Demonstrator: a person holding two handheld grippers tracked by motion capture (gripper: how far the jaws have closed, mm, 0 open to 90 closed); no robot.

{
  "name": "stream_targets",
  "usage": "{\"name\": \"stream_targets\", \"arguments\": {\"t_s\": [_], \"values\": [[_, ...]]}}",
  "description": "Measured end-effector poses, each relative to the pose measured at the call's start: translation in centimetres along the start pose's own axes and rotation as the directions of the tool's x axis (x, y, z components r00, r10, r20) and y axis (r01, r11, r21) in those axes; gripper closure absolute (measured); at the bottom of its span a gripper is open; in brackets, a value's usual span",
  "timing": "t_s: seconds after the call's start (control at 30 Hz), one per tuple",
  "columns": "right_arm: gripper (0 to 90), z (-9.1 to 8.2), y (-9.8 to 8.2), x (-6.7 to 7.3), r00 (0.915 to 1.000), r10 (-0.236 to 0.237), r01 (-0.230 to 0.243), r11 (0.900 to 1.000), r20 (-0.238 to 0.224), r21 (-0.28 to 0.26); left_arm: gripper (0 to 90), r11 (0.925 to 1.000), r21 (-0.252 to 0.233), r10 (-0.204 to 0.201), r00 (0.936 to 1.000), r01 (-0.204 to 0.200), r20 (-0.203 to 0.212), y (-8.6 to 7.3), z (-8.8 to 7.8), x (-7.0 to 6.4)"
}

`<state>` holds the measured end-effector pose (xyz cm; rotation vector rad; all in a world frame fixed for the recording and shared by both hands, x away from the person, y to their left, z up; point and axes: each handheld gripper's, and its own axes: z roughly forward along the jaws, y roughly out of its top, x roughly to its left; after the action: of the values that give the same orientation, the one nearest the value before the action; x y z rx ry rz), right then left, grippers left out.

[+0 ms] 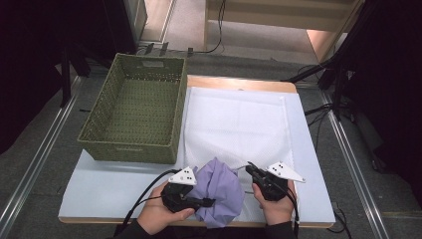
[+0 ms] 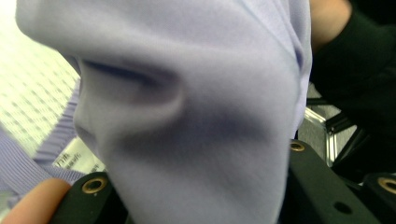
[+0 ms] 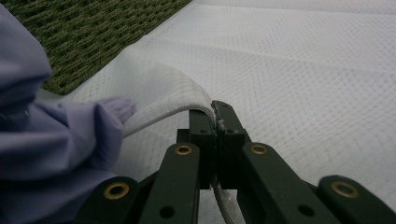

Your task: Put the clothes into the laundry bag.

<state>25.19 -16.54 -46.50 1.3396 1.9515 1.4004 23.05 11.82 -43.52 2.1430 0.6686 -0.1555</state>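
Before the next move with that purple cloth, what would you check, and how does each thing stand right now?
1. Left hand-held gripper grips the purple cloth: ok, the cloth is bunched between its jaws.
2. Right hand-held gripper pinches the white mat edge: ok, jaws shut on it.
3. Cloth spread flat: not ok, it is crumpled.
4. Green basket empty: ok.
5. Cloth's label readable: cannot tell, blurred.

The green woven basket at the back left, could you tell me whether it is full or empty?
Empty. The high view looks down into the green woven basket and shows its bare woven floor; the lilac garment lies outside it, on the white mat.
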Motion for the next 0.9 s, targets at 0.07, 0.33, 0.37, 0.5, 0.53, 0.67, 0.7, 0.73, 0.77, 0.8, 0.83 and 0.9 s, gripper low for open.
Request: {"name": "stream_targets", "arguments": {"t_s": [0.07,0.33,0.37,0.5,0.53,0.67,0.7,0.73,0.77,0.8,0.83,0.9], "values": [[88.2,0.0,0.1,0.0,1.0000,-0.002,0.002,1.000,0.000,0.001,71.9,0.9992,0.039,0.002,0.9999,-0.001,-0.015,-0.3,1.0,0.1],[88.2,0.0,0.1,0.4,1.0000,-0.008,0.008,1.000,-0.005,-0.005,65.3,0.9952,0.094,-0.022,0.9991,0.025,-0.038,-0.4,2.8,-0.3],[88.2,-0.1,0.2,0.5,1.0000,-0.006,0.006,1.000,-0.004,-0.007,63.8,0.9952,0.093,-0.028,0.9985,0.032,-0.047,-0.4,3.0,-0.4],[88.2,-0.2,0.2,0.7,0.9999,-0.008,0.008,1.000,-0.007,-0.009,59.7,0.9966,0.070,-0.038,0.9966,0.043,-0.073,-0.1,3.0,-0.6],[88.2,-0.2,0.2,0.7,0.9999,-0.010,0.010,1.000,-0.008,-0.012,57.8,0.9966,0.070,-0.038,0.9966,0.043,-0.073,-0.1,3.0,-0.6],[88.2,-0.4,0.4,0.7,0.9999,-0.003,0.003,1.000,-0.012,-0.018,49.3,0.9968,0.005,-0.079,0.9925,0.080,-0.094,0.7,2.4,-0.6],[88.2,-0.5,0.4,0.7,0.9999,0.003,-0.003,1.000,-0.011,-0.018,50.2,0.9971,0.002,-0.076,0.9925,0.076,-0.096,0.8,2.3,-0.6],[88.2,-0.5,0.5,0.7,0.9999,0.008,-0.008,1.000,-0.013,-0.020,55.7,0.9971,-0.008,-0.077,0.9930,0.076,-0.090,0.9,2.2,-0.6],[88.3,-0.5,0.5,0.6,0.9998,0.011,-0.012,1.000,-0.018,-0.022,61.2,0.9971,-0.010,-0.075,0.9944,0.075,-0.074,1.0,2.3,-0.7],[88.3,-0.5,0.5,0.6,0.9998,0.011,-0.012,1.000,-0.018,-0.022,67.3,0.9971,-0.010,-0.075,0.9944,0.075,-0.074,1.0,2.3,-0.7],[88.3,-0.6,0.6,0.6,0.9997,0.014,-0.015,1.000,-0.022,-0.026,70.8,0.9984,0.020,-0.051,0.9977,0.052,-0.043,1.3,2.6,-0.9],[88.4,-0.6,0.7,0.6,0.9995,0.018,-0.019,0.999,-0.026,-0.033,72.6,0.9987,0.043,-0.026,0.9992,0.027,-0.029,1.7,3.1,-1.3]]}}
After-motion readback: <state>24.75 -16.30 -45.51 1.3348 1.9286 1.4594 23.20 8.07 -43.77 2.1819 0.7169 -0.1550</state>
